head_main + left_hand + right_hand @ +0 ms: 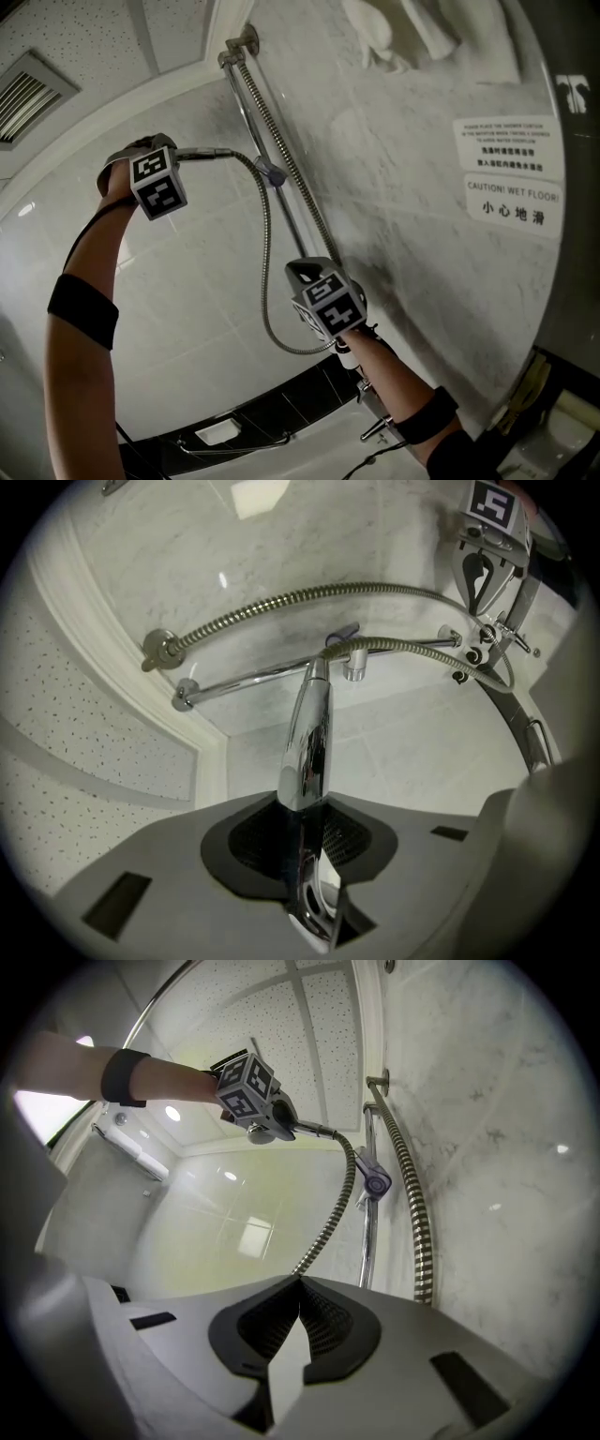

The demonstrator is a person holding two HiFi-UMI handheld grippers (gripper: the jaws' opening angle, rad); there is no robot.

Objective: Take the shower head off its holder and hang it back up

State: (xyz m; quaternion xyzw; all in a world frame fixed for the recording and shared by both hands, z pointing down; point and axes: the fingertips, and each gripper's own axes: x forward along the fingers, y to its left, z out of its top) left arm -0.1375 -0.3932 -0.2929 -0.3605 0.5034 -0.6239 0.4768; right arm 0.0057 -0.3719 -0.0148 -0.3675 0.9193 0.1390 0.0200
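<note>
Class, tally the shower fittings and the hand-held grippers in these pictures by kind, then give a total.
grippers: 2, the left gripper and the right gripper
shower head: 1
hose: 1
rail: 1
holder: 1
total: 6

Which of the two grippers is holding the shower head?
The left gripper, its jaws clamped on the chrome shower head; the right gripper has its jaws shut on nothing.

To the marble wall (412, 197) a chrome rail (252, 127) bearing a holder (272, 173) is fixed, and 2 notices (511, 150) are stuck.
</note>
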